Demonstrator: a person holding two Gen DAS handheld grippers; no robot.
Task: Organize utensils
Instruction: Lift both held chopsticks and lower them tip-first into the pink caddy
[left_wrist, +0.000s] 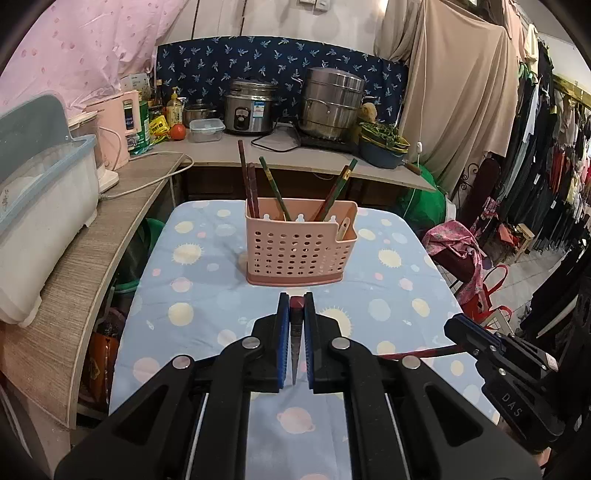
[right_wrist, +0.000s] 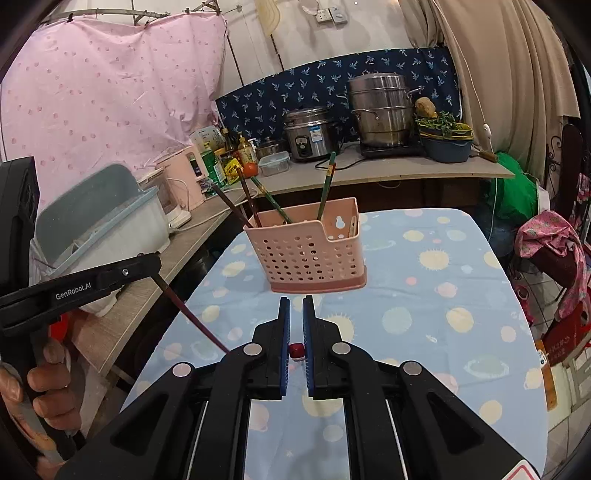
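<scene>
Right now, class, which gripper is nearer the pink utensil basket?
Left, narrowly. The left gripper is just short of the front of the pink basket, holding a chopstick. The right gripper is off to the basket's right and slightly further back, holding a second chopstick.

The blue patterned tablecloth (left_wrist: 207, 280) lies bare in the middle of the frame, open passage up to the pink basket (left_wrist: 300, 243). Above its rim, slanting chopsticks (left_wrist: 271, 188) crowd the opening, leaving a gap at center. The counter edge (left_wrist: 92, 258) closes off the left side
</scene>
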